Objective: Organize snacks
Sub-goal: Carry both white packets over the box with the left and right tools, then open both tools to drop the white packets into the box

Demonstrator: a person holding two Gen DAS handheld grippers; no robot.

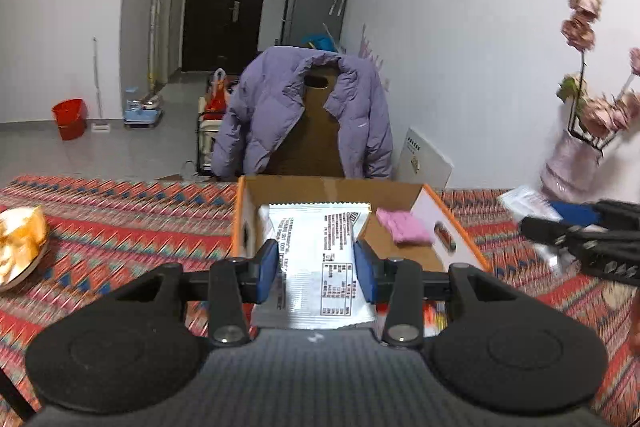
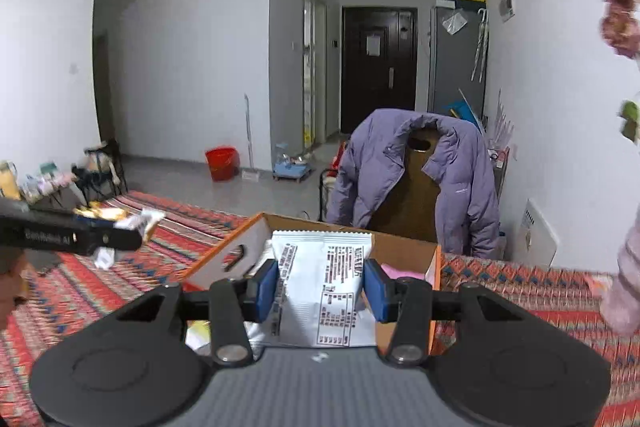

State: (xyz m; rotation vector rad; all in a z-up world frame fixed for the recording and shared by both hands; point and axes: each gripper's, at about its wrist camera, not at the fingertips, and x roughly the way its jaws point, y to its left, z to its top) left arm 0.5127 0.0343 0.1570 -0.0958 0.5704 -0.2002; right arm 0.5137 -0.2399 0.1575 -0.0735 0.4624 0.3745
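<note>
Cardboard box (image 1: pixel 452 223) sits open on the patterned cloth (image 1: pixel 120 211), a pink pack (image 1: pixel 404 225) already inside. Each gripper, left (image 1: pixel 316 269) and right (image 2: pixel 320 285), is clamped on a white packet (image 1: pixel 320 247) (both hover by the box); loose snacks (image 1: pixel 20 243) remain unsorted.
</note>
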